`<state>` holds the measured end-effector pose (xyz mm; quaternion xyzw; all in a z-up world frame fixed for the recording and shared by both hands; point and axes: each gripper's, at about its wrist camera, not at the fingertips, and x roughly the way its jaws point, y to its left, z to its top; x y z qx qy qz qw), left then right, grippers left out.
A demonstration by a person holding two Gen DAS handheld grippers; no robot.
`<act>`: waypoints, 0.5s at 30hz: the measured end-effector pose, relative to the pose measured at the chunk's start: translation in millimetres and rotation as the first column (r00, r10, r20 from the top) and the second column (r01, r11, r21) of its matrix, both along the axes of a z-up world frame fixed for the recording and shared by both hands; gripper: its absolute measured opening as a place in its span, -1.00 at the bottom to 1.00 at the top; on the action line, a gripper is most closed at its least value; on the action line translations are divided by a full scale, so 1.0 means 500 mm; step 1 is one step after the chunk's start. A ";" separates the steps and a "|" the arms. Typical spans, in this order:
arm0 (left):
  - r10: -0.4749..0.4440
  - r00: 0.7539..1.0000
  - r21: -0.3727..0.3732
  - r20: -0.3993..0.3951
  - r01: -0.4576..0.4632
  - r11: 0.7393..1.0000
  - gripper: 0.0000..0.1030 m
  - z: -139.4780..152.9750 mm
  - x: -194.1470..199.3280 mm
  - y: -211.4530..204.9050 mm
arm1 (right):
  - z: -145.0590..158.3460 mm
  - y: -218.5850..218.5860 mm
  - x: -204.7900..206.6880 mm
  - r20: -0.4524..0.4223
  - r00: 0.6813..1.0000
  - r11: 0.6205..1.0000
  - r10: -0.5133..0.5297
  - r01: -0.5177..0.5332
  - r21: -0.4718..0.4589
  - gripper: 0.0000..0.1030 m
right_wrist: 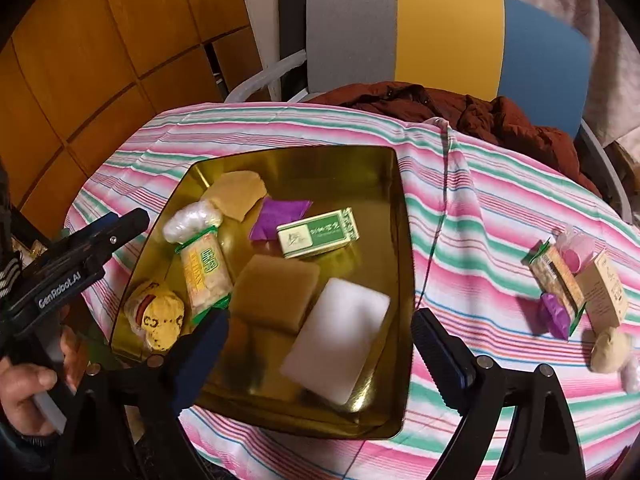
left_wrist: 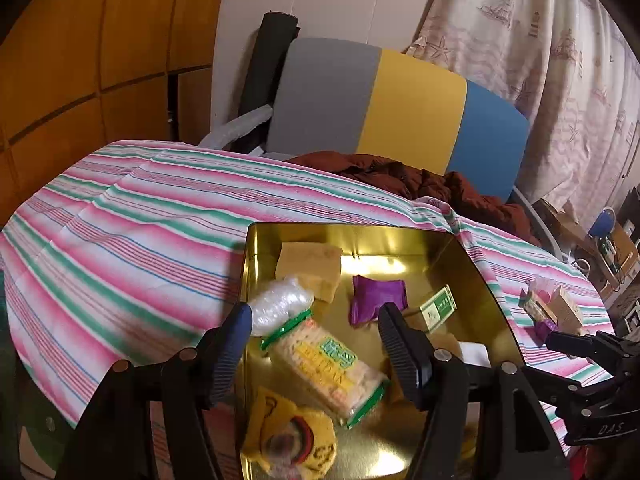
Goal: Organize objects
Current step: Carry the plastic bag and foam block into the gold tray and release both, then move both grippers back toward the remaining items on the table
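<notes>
A gold metal tray (right_wrist: 404, 248) sits on the striped tablecloth (right_wrist: 480, 208). It holds a cracker packet (right_wrist: 204, 276), a green-and-white box (right_wrist: 316, 234), a purple sachet (right_wrist: 276, 212), a brown sponge (right_wrist: 276, 292), a white block (right_wrist: 340, 344), a yellow pouch (right_wrist: 160, 316), a tan pad (right_wrist: 240, 192) and a clear wrapped bundle (right_wrist: 192, 220). My left gripper (left_wrist: 316, 340) hovers open over the cracker packet (left_wrist: 328, 368), empty. Over the tray's near edge, my right gripper (right_wrist: 320, 344) is open and empty too.
Loose on the cloth, right of the tray, lie a second cracker packet (right_wrist: 556, 276), a small carton (right_wrist: 604, 292), a purple sachet (right_wrist: 554, 316), a pink cup (right_wrist: 576, 248) and a beige ball (right_wrist: 608, 348). A chair (right_wrist: 448, 32) with a brown jacket (right_wrist: 500, 120) stands behind the table.
</notes>
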<state>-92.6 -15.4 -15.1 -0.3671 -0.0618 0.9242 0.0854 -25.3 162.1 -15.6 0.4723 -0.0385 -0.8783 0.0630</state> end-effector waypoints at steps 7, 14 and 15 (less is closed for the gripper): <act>-0.009 0.999 -0.008 -0.030 0.009 1.000 0.29 0.010 0.054 0.018 | 0.010 -0.021 0.035 -0.080 0.996 0.998 -0.028 0.032 0.056 0.93; -0.037 0.997 -0.040 -0.066 0.034 0.999 0.29 0.024 0.095 0.045 | 0.032 -0.042 0.062 -0.183 0.982 0.991 -0.044 0.066 0.120 0.99; -0.039 0.997 -0.041 -0.065 0.037 0.998 0.29 0.023 0.097 0.047 | 0.033 -0.044 0.065 -0.192 0.980 0.989 -0.047 0.072 0.129 0.99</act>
